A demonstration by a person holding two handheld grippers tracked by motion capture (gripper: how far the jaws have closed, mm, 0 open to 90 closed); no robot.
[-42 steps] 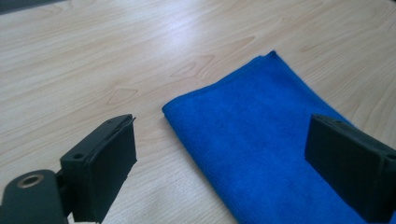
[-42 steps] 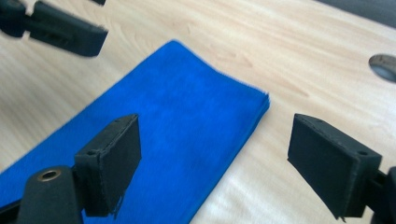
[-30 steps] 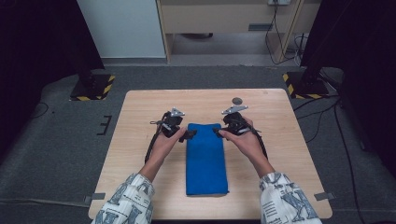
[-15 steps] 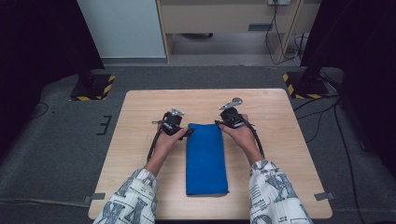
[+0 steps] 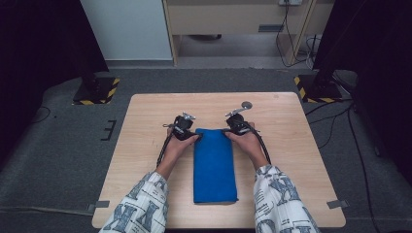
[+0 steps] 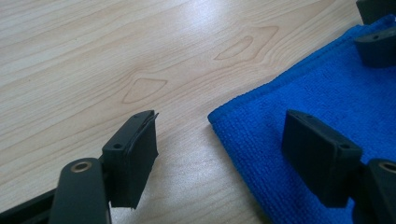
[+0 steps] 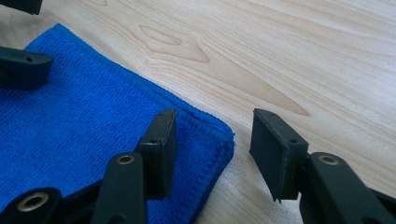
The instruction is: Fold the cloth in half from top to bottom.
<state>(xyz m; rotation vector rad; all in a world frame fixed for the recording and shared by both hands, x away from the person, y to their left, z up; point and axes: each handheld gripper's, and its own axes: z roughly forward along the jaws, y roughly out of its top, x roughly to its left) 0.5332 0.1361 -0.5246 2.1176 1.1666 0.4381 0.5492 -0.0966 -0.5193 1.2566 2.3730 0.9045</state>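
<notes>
We hold the left gripper (image 6: pixel 219 140) and right gripper (image 7: pixel 210 140) spread wide, each straddling a far corner of the folded blue microfiber cloth (image 5: pixel 214 164), at its 11 and 1 o'clock.

No legible text, label, brand or number on anything. Sleeves (image 5: pixel 145 206) carry a large letter-like print, too blurred to read with confidence. Yellow-and-black hazard striping marks the stand bases on the floor, left (image 5: pixel 97 92) and right (image 5: pixel 311 90); stripes only, no wording.
</notes>
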